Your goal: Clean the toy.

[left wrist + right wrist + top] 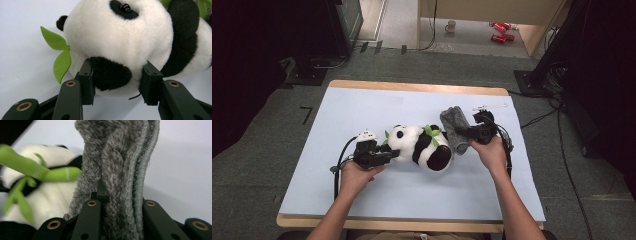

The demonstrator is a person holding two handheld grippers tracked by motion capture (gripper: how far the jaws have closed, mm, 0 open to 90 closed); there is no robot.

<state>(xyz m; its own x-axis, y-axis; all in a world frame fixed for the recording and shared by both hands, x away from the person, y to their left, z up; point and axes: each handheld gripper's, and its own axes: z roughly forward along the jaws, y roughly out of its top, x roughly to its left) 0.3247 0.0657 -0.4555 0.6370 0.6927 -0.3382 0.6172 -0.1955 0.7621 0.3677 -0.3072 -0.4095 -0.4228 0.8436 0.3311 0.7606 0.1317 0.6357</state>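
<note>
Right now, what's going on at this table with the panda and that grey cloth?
A person works at a table with a gripper in each hand. The left gripper has its jaws around the head of a plush panda that lies on its side, one jaw by the black ear. The right gripper is shut on a folded grey towel, which lies against the panda's back end. Green felt leaves stick out near the panda's head.

A lab: cables (562,150) on grey carpet (257,140), dark equipment stands (312,70).
</note>
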